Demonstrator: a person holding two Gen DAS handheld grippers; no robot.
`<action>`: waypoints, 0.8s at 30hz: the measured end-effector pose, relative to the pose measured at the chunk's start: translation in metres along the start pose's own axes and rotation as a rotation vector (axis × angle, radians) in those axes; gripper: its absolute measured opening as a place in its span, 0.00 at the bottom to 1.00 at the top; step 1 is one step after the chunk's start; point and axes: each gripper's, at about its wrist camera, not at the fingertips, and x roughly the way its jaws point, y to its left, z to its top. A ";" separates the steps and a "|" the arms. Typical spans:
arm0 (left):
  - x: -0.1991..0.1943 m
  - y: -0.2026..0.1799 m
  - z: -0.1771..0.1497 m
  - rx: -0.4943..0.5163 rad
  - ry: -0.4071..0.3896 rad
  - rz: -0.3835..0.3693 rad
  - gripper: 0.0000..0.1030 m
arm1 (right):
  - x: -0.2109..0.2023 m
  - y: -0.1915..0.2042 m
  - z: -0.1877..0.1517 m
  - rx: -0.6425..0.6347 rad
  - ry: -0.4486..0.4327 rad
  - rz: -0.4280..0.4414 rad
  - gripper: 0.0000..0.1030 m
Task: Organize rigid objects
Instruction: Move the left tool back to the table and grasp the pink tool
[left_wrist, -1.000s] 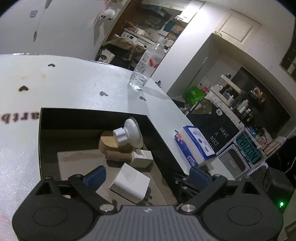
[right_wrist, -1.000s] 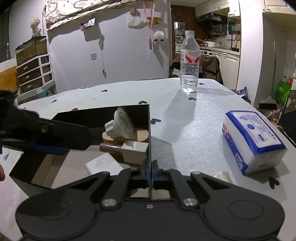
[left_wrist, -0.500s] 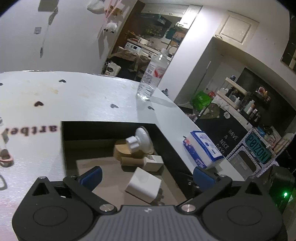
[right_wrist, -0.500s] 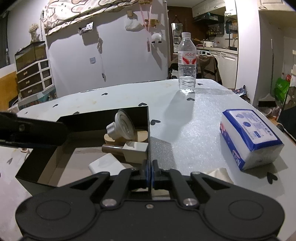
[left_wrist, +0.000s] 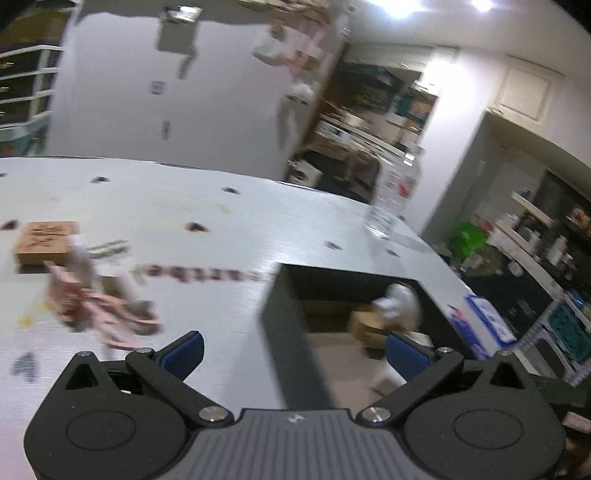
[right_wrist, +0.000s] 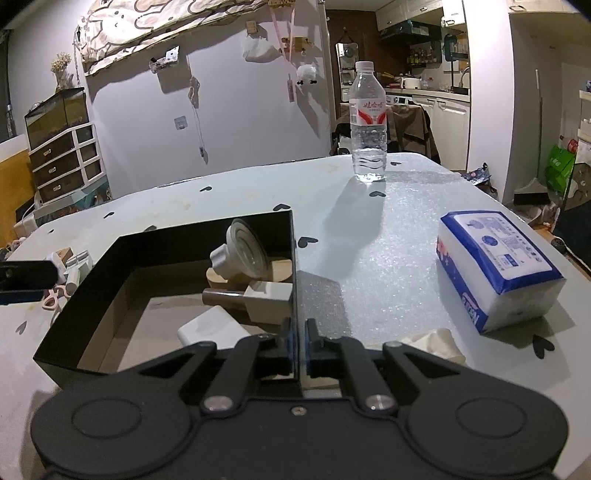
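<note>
Right hand-held gripper (right_wrist: 296, 341) is clamped on the near right wall of the black box (right_wrist: 168, 240), probably to steady it for loading. Left hand-held gripper (left_wrist: 293, 350) is wide open, holding nothing, above the box's left wall. Unsorted items (left_wrist: 92, 302) lie on the bench (right_wrist: 369, 240) left of the box, blurred. Inside: white suction cup (right_wrist: 242, 251), white adapter (right_wrist: 212, 328). Tissue pack (right_wrist: 495, 269) and water bottle (right_wrist: 368, 122) stand well clear to the right.

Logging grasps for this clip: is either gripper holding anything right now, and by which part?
The right gripper is clamped on the open black box by its near right wall. The left gripper is open, holding nothing.
</note>
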 end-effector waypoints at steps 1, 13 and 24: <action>-0.003 0.008 0.000 -0.010 -0.013 0.025 1.00 | 0.000 -0.001 0.000 0.003 0.000 0.003 0.06; -0.005 0.085 0.004 0.048 -0.072 0.252 1.00 | 0.002 0.000 0.000 0.005 0.006 0.007 0.07; 0.023 0.134 0.017 0.147 -0.079 0.225 0.91 | 0.003 0.002 0.001 0.025 0.016 0.011 0.15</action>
